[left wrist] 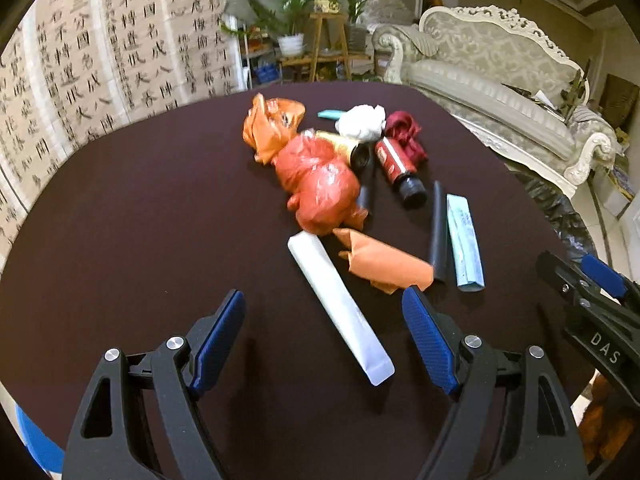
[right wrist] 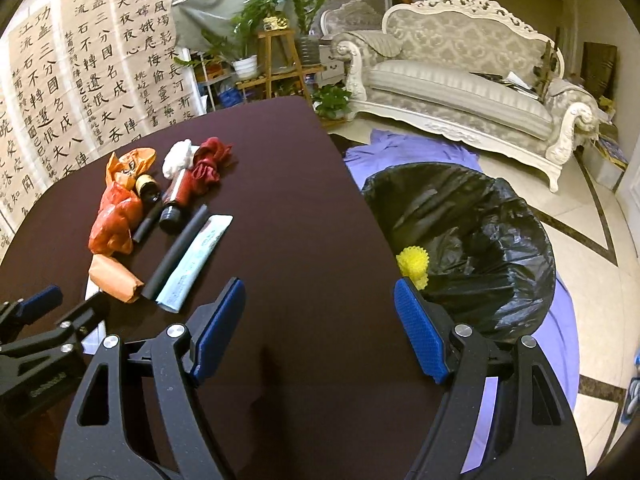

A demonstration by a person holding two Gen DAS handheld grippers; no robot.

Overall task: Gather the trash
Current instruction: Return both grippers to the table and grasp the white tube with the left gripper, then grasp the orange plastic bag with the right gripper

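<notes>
It was a living room with calligraphy sheets [left wrist: 100, 60] hanging on the left, an ornate cream sofa [right wrist: 460, 76] at the back and some potted plants [right wrist: 256, 20] on a wooden stand. A big dark brown table [left wrist: 140, 220] filled most of both views, and right beside its edge sat a bin lined with a black trash bag [right wrist: 480, 232], standing on a purple cloth [right wrist: 560, 340], with a yellow bit [right wrist: 414, 266] already inside. The trash was all piled near the middle of the table: a crumpled red plastic bag [left wrist: 320, 184], an orange bag [left wrist: 272, 126] behind it, a long white packet [left wrist: 340, 308], an orange paper wad [left wrist: 388, 266], a light blue wrapper [left wrist: 466, 240], a black tube [left wrist: 438, 232], a red bottle with a black cap [left wrist: 398, 168], a dark red cloth wad [left wrist: 406, 128] and a white tissue ball [left wrist: 362, 122]. The left gripper [left wrist: 324, 312] hovered over the white packet with its fingers wide apart, nothing gripped. The right gripper [right wrist: 318, 300] was over bare table near the bin, fingers apart too, empty.
</notes>
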